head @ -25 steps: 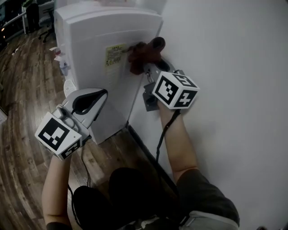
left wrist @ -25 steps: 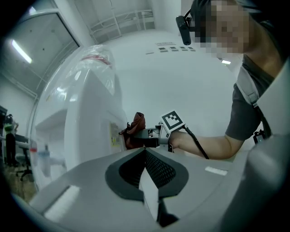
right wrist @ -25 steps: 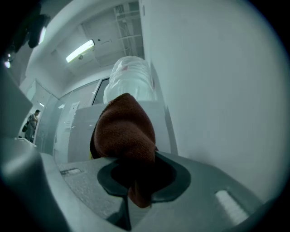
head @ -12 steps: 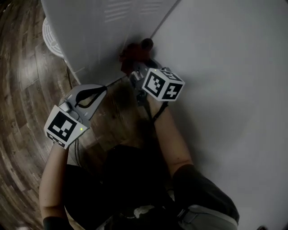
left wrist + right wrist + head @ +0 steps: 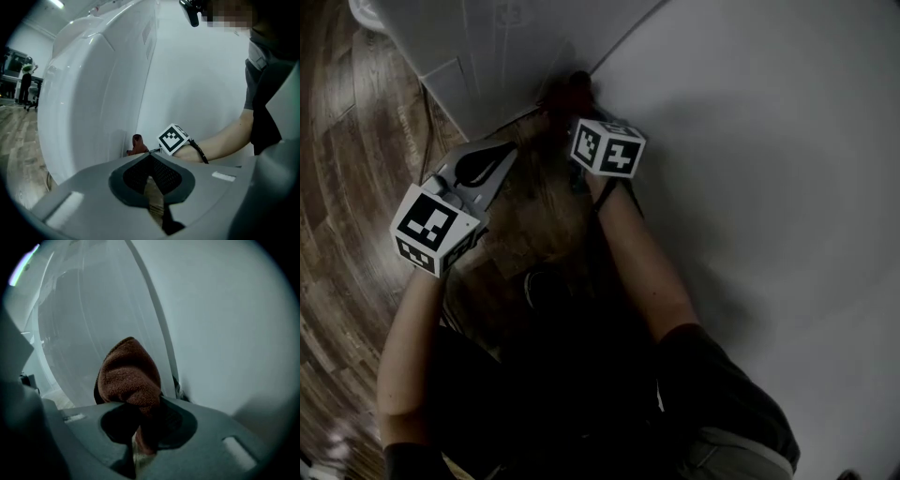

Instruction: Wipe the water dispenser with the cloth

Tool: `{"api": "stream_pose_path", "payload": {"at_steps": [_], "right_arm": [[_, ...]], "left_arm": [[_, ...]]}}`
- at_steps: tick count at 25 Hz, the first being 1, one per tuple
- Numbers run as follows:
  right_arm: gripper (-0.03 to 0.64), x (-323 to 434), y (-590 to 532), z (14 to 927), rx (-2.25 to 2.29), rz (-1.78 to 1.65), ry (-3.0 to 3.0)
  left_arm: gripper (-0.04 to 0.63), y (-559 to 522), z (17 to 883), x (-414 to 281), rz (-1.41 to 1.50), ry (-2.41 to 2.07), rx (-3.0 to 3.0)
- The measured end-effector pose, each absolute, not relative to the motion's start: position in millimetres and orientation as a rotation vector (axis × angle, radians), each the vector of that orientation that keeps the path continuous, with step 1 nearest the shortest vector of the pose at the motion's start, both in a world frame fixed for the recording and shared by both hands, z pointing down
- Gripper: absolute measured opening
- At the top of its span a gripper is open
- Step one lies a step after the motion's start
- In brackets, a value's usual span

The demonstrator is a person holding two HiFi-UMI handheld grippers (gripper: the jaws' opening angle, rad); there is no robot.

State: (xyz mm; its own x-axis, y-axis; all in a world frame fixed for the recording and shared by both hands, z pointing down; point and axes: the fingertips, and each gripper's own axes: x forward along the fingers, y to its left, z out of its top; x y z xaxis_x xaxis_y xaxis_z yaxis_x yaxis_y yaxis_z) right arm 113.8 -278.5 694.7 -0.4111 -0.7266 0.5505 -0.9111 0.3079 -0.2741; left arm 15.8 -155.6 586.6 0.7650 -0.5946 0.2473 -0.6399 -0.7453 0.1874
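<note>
The white water dispenser (image 5: 478,42) stands against the wall; its side panel fills the left gripper view (image 5: 89,93) and the right gripper view (image 5: 89,324). A reddish-brown cloth (image 5: 131,373) is bunched in my right gripper (image 5: 140,437), which is shut on it low at the dispenser's rear corner by the wall (image 5: 572,89). In the left gripper view the cloth (image 5: 137,144) shows small beside the right gripper's marker cube (image 5: 172,138). My left gripper (image 5: 483,167) hangs to the left over the floor, jaws together, nothing held (image 5: 152,180).
Wood-plank floor (image 5: 347,178) spreads to the left and under the dispenser. A plain white wall (image 5: 750,141) fills the right side. A cable (image 5: 623,202) runs along the right forearm. The person's dark-clothed legs (image 5: 553,375) are below.
The head view has tipped down, so the dispenser slid up and out of frame. The right gripper with the cloth has gone down the dispenser's rear corner toward the floor. The left gripper stayed close by.
</note>
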Motion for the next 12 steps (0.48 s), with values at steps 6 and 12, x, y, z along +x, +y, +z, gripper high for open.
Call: {"api": "stream_pose_path", "payload": {"at_steps": [6,12], "right_arm": [[0.06,112,-273,704,1.437,0.826,-2.251],[0.06,111,-246,657,1.414,0.86,-2.23]], "left_arm": [[0.017,-151,585,17,0.246,-0.926,2.728],[0.017,-145,548,-3,0.243,-1.006,2.729]]}}
